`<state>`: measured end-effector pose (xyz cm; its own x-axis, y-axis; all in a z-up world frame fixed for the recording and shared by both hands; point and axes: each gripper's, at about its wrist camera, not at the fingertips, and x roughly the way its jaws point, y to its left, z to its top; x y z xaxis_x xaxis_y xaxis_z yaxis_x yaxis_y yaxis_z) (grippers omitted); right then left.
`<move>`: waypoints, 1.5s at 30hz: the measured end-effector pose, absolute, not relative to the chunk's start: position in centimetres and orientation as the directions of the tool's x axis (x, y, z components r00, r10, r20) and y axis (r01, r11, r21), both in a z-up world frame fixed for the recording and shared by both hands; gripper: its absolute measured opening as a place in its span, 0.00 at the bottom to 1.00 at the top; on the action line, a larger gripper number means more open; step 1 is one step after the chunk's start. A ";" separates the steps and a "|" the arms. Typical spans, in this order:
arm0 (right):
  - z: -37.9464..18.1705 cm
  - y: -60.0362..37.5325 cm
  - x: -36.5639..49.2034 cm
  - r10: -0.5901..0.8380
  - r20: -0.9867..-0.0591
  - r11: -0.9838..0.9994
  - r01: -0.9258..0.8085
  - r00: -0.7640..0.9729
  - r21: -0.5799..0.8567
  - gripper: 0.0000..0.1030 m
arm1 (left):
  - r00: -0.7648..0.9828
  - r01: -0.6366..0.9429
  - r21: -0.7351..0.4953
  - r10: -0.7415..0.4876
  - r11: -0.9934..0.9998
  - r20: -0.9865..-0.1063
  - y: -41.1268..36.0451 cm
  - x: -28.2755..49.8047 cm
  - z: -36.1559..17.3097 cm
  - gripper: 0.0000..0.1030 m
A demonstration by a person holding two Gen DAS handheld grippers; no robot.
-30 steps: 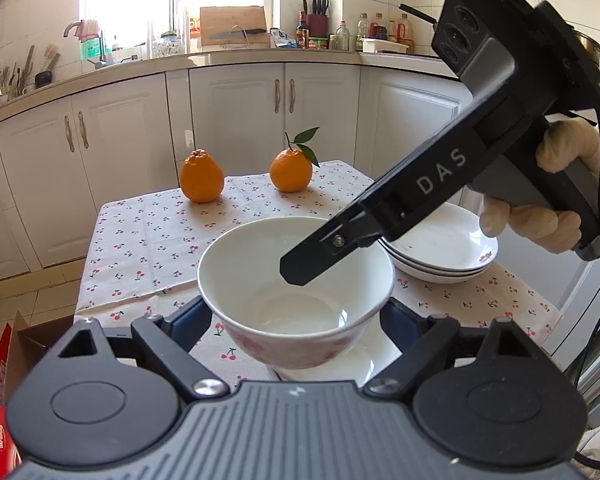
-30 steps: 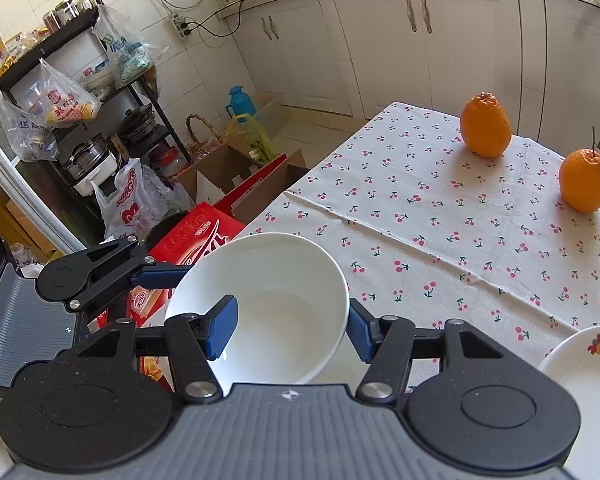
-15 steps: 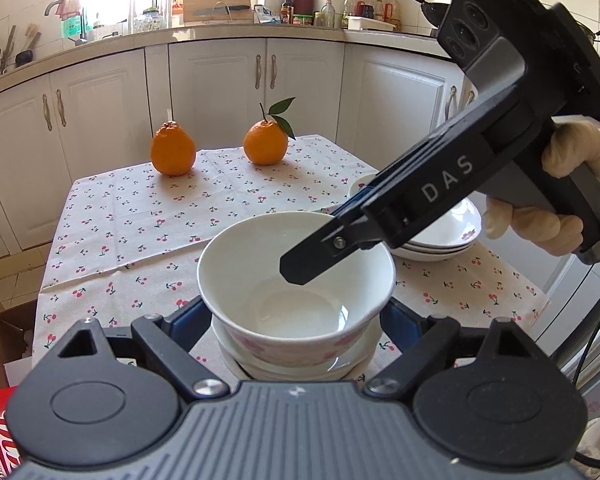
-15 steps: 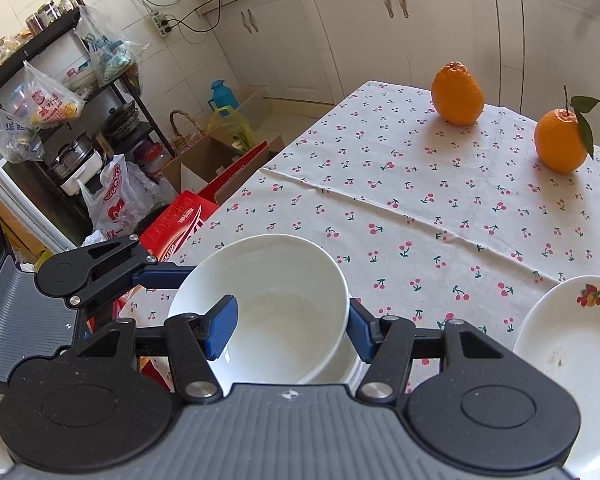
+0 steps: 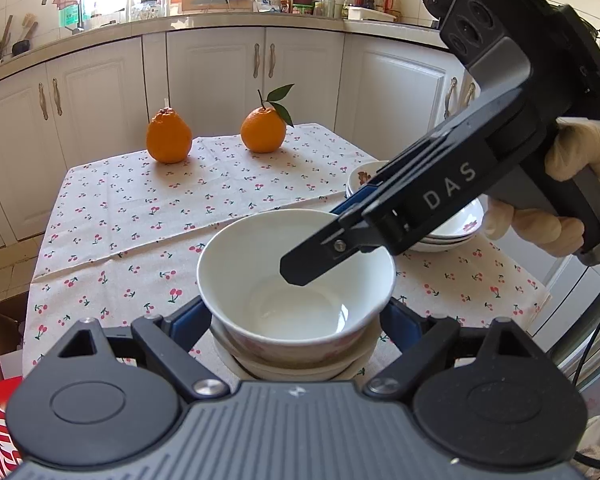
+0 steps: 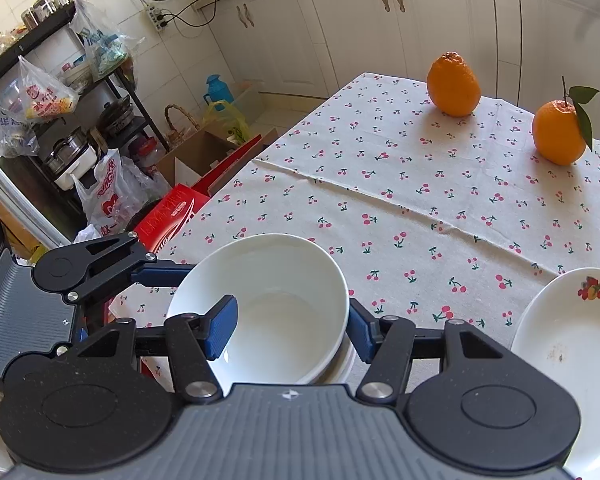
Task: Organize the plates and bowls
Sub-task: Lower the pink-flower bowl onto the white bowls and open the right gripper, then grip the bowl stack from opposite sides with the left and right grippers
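A white bowl (image 5: 296,280) (image 6: 268,308) with a pink pattern outside sits nested in a second white dish (image 5: 300,366) near the table's front edge. My left gripper (image 5: 296,320) is shut on the bowl, its blue pads pressed on the bowl's two outer sides. My right gripper (image 6: 290,332) is shut on the bowl's rim, one pad inside the bowl and the other outside. In the left wrist view the right gripper (image 5: 324,236) reaches in from the right, held by a gloved hand (image 5: 560,200). The left gripper's finger (image 6: 160,272) shows beside the bowl in the right wrist view.
A stack of white plates (image 5: 456,224) (image 6: 572,340) stands to the right of the bowl. Two oranges (image 5: 169,136) (image 5: 263,130) rest at the far end of the cherry-print tablecloth (image 5: 140,232). A red box (image 6: 172,216) and bags crowd the floor at the left.
Both grippers have come down with the bowl between them. It hung above the lower dish before and now sits in it. Both grips look the same.
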<state>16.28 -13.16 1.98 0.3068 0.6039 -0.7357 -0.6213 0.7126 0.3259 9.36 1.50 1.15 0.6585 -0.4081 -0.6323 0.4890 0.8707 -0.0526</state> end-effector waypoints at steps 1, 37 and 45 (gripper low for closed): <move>2.0 -13.1 16.2 0.603 -0.736 0.712 -0.624 0.308 0.322 0.63 | 0.659 0.490 -0.050 -0.408 0.870 -0.632 1.5 9.4 1.1 0.88; -1.3 -14.2 8.6 0.480 -0.756 0.653 -0.757 0.444 -0.030 1.00 | 0.583 0.634 0.100 -0.389 0.767 -0.713 4.5 8.0 -1.7 0.97; -3.3 -12.4 9.7 0.439 -0.795 0.609 -0.789 0.419 -0.079 1.00 | 0.518 0.671 0.063 -0.406 0.739 -0.753 4.6 10.1 -2.8 0.97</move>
